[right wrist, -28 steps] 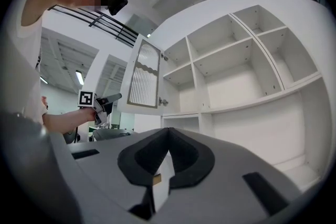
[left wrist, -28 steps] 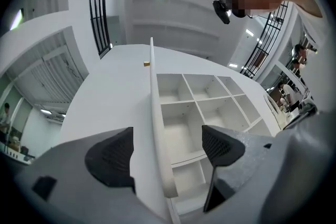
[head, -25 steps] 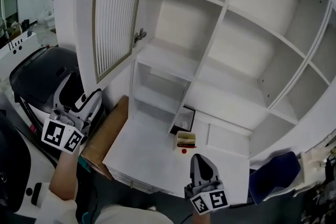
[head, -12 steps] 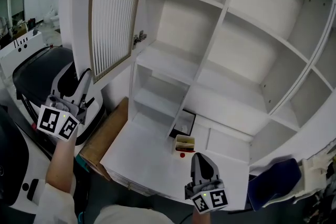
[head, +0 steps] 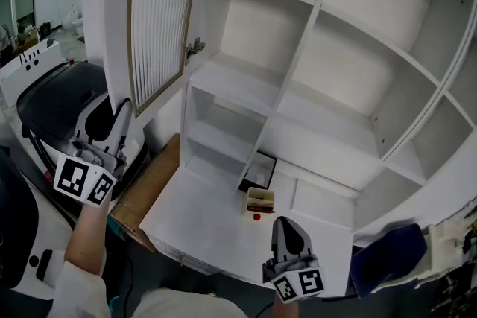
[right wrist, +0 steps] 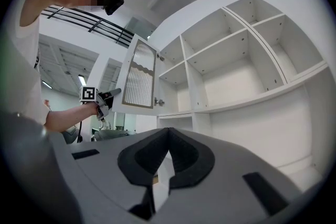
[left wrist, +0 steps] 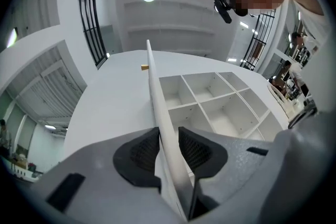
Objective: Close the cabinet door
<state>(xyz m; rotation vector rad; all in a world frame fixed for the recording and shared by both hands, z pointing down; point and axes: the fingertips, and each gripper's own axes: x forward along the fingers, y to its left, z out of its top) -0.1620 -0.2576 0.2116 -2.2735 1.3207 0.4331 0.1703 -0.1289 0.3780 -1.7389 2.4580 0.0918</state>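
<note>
The white cabinet door (head: 160, 18), with a ribbed glass panel, stands swung open at the upper left of the head view. Its hinge (head: 195, 48) joins it to the open shelving (head: 320, 11). My left gripper (head: 122, 112) is at the door's lower outer corner. In the left gripper view the door's thin edge (left wrist: 156, 92) runs between the jaws of my left gripper (left wrist: 169, 147), which are closing, and both dark pads lie against it. My right gripper (head: 288, 229) hangs shut and empty over the counter's front edge. In the right gripper view my right gripper (right wrist: 168, 136) has its pads meeting at the tips.
A small box (head: 261, 199) and a red speck (head: 256, 216) lie on the white counter (head: 201, 220). A dark-framed item (head: 259, 171) leans at the lower shelf. A brown board (head: 145, 186) and a black-and-white machine (head: 59, 100) stand at the left; a blue object (head: 387, 253) is at the right.
My left gripper rose from beside the machine to the door's lower corner, and its jaws narrowed from wide open onto the door's edge. The right gripper stayed in place.
</note>
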